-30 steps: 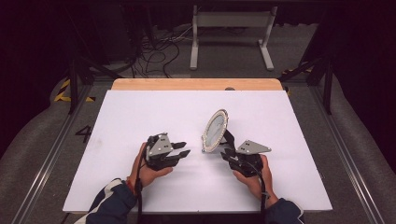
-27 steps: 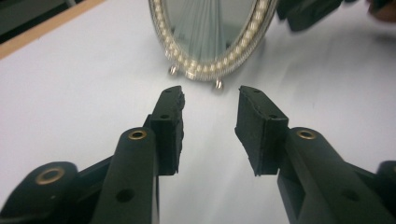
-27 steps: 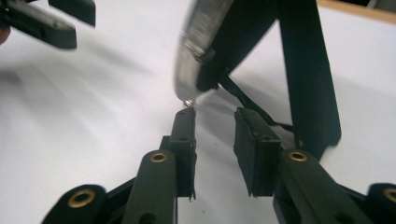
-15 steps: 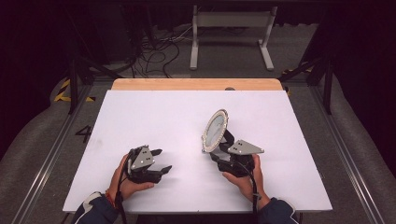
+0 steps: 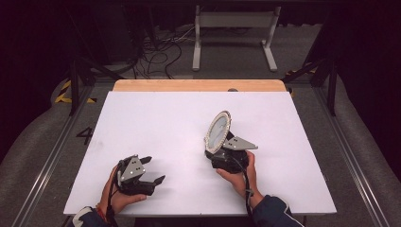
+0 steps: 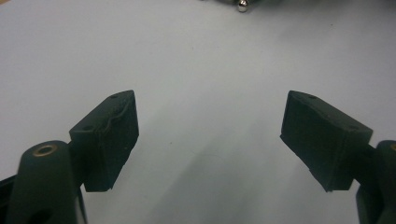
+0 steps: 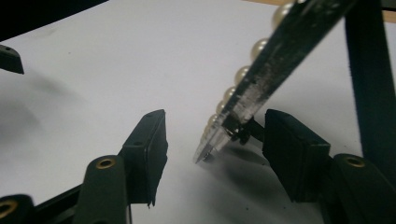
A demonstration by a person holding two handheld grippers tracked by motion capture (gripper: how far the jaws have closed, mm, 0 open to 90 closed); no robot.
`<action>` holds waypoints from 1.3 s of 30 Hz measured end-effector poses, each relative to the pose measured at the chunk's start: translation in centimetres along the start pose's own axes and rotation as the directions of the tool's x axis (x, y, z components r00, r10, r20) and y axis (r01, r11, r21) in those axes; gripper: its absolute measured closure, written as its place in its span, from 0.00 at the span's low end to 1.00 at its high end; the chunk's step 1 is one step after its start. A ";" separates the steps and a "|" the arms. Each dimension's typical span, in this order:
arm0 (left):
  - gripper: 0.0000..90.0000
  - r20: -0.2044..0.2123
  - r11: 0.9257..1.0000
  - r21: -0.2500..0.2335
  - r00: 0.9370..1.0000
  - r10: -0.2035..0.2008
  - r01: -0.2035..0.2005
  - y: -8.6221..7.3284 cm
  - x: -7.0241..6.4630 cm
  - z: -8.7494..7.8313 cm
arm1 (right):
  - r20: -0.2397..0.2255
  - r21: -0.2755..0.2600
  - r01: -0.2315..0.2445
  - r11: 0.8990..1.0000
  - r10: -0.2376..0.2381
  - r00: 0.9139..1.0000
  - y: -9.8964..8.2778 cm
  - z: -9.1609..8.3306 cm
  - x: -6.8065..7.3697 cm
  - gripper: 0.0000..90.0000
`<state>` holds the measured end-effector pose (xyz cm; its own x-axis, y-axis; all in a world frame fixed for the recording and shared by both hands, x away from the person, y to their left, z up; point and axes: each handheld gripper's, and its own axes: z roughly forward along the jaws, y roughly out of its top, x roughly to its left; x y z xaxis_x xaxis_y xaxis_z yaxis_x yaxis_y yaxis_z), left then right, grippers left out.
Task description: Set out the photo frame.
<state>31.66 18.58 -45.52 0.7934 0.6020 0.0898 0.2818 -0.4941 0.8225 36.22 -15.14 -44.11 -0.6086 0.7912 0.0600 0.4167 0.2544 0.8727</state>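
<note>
Tool (image 7: 212, 135) jaws wider around mirror (image 5: 217, 131)

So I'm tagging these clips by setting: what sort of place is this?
Probably a lab or studio set up for recording, not a home. A bare white table stands in a dark room, loose cables trail over the floor behind it, and yellow-black hazard tape marks the floor at the left.

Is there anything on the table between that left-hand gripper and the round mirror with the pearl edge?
Nothing visible. Between the left gripper and the pearl-rimmed mirror lies bare white table. The mirror stands tilted on its stand between the open jaws of the right gripper, which have just been opening.
</note>
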 end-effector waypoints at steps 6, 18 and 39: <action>0.21 -0.010 1.000 0.019 1.000 -0.004 0.005 -0.2 -0.2 0.0 | 0.019 -0.012 -0.052 0.999 0.053 0.998 0.0 1.0 0.1 0.54; 0.21 0.004 1.000 0.023 1.000 0.005 -0.005 0.0 -0.3 0.3 | 0.002 -0.009 -0.082 0.997 0.082 0.997 -0.1 0.6 -0.8 0.73; 0.20 0.026 1.000 0.016 1.000 0.016 -0.017 0.7 -0.1 1.1 | -0.042 0.028 -0.045 0.999 0.046 0.998 -0.7 -1.7 -1.5 0.80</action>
<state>32.32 17.48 -45.58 0.8116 0.5774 0.0887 0.2769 -0.5139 0.8119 35.73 -17.48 -43.98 -0.6169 0.7777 0.1207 0.4625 0.2342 0.8551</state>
